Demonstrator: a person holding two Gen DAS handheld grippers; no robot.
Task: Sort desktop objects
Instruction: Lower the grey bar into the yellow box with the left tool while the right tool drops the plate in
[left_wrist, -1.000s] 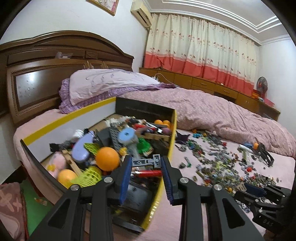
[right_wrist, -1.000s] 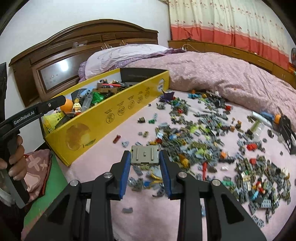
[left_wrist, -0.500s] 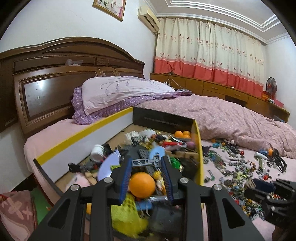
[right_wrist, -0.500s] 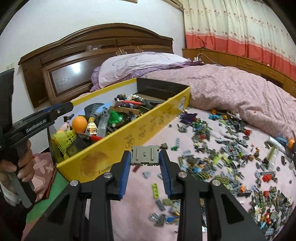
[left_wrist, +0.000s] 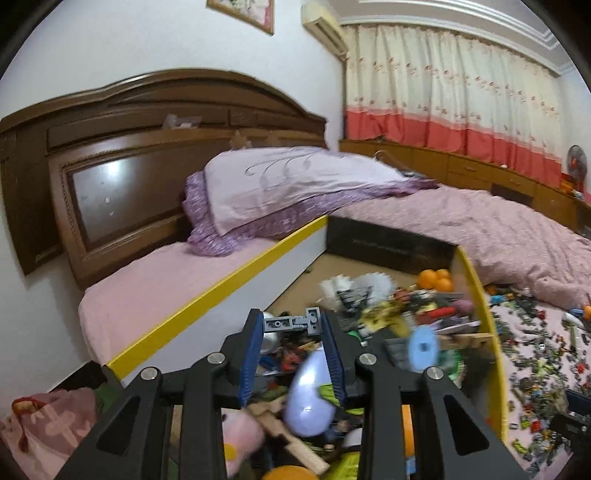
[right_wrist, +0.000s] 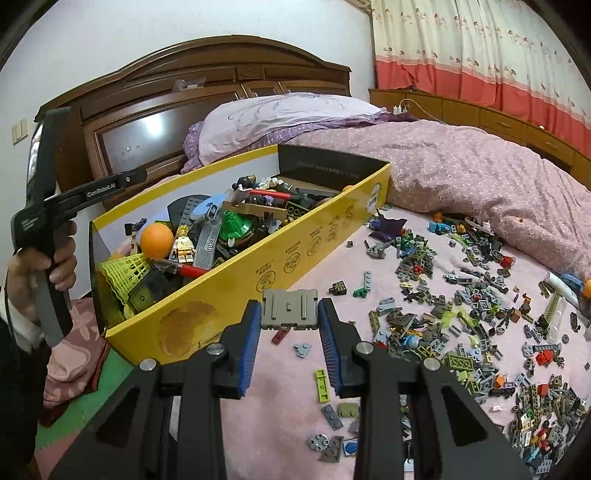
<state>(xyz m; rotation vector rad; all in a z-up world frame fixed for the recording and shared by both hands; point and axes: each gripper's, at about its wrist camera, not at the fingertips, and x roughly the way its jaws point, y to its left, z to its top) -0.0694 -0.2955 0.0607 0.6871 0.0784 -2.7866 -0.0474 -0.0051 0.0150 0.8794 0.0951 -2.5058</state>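
Note:
A long yellow box (right_wrist: 295, 254) full of toys lies on the pink bed. My left gripper (left_wrist: 293, 325) hovers over the box's inside, shut on a small grey brick piece (left_wrist: 293, 322) held across its tips. My right gripper (right_wrist: 289, 309) hangs above the pink sheet just outside the box's yellow wall (left_wrist: 484, 314), shut on a flat grey studded plate (right_wrist: 289, 308). Several loose bricks (right_wrist: 461, 306) are scattered over the sheet to the right. In the right wrist view a hand grips the left gripper's handle (right_wrist: 48, 236) at the far left.
Inside the box are an orange ball (right_wrist: 157, 238), a green mesh basket (right_wrist: 127, 275), a lilac egg shape (left_wrist: 310, 398) and small oranges (left_wrist: 436, 278). A pillow (left_wrist: 291, 181) and wooden headboard (left_wrist: 110, 147) stand behind; a rumpled quilt (right_wrist: 461, 166) lies beyond the bricks.
The left gripper has travelled with its grey piece from the box's near end to further over its inside. The right gripper has carried its grey plate from over the bricks toward the box wall.

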